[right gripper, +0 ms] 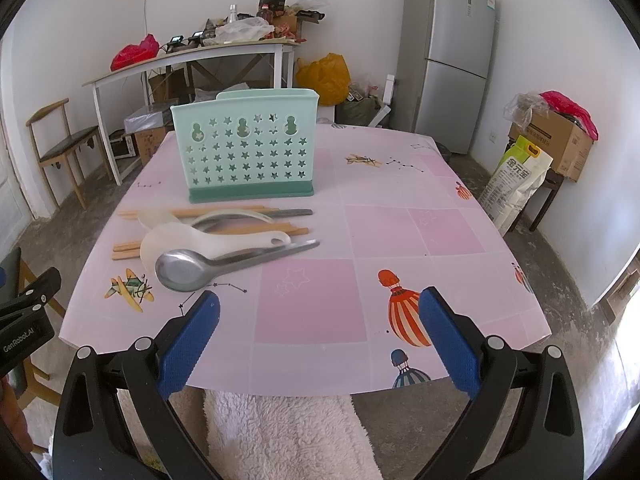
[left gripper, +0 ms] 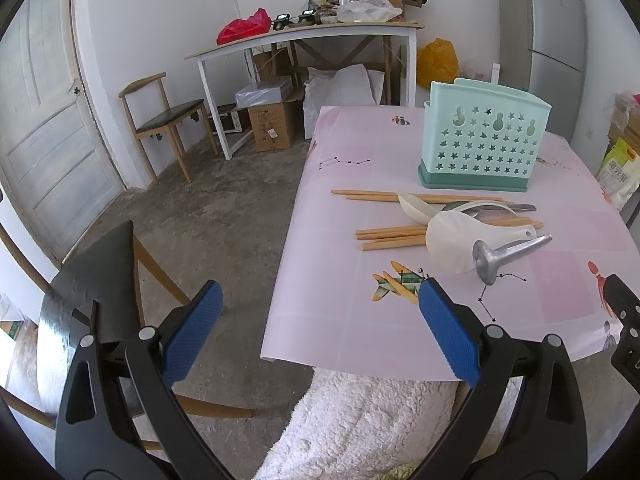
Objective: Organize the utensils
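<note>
A bare room with a concrete floor holds a table under a pink patterned plastic cloth (right gripper: pixel 308 300). Nothing looks sorted yet. Ahead of both sets of jaws, the pale green plastic utensil holder with star cut-outs (right gripper: pixel 246 152) stands upright, seemingly empty. Between it and the jaws lies a loose heap: wooden chopsticks (right gripper: pixel 128 247), a white plastic rice paddle (right gripper: pixel 176 242), a white plastic spoon (left gripper: pixel 412 204) and a steel spoon (right gripper: pixel 184 270). The left gripper (left gripper: pixel 320 330) and right gripper (right gripper: pixel 318 338) hang at the near table edge, jaws spread wide, holding nothing. The whole job remains.

Black plastic grippers (right gripper: pixel 319 334), blue textured pads (right gripper: pixel 188 344), silver pivot screws, fluffy white garment (right gripper: pixel 288 436)
</note>
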The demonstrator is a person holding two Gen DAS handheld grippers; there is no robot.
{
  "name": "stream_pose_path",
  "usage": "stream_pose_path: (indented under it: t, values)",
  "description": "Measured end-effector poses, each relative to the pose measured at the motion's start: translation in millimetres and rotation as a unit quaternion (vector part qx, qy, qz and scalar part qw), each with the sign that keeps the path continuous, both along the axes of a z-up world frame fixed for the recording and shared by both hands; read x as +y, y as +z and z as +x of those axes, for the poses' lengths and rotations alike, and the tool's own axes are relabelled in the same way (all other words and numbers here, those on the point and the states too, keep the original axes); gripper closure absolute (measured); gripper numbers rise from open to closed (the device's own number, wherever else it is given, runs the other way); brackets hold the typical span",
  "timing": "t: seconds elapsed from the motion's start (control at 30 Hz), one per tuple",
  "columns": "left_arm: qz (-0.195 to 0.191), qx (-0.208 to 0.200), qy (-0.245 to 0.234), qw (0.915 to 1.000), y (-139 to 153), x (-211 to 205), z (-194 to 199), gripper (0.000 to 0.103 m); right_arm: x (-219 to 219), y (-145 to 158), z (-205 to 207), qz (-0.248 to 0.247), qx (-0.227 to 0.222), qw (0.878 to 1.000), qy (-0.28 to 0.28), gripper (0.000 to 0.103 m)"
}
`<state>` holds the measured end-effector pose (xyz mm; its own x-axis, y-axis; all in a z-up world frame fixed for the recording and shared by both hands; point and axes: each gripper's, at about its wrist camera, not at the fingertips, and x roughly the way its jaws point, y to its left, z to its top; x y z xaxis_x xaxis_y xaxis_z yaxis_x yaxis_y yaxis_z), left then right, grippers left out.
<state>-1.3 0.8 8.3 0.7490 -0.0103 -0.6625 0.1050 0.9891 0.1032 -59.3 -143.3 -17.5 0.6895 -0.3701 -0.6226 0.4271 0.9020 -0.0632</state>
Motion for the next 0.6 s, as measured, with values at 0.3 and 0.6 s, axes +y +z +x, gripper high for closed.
stream_pose_path:
  t: [0.3, 0.6]
  values:
    - [-0.001, 0.002, 0.000, 1.0000, 0.1, 2.0, 1.0, 0.008, -0.2, 0.7, -0.3, 0.000, -0.001, 1.000, 0.000, 0.006]
    - [-0.001, 0.002, 0.001, 1.0000, -0.6, 3.3, 1.8, 0.008, 0.2, 0.6, -0.6, 0.000, -0.002, 1.000, 0.000, 0.006]
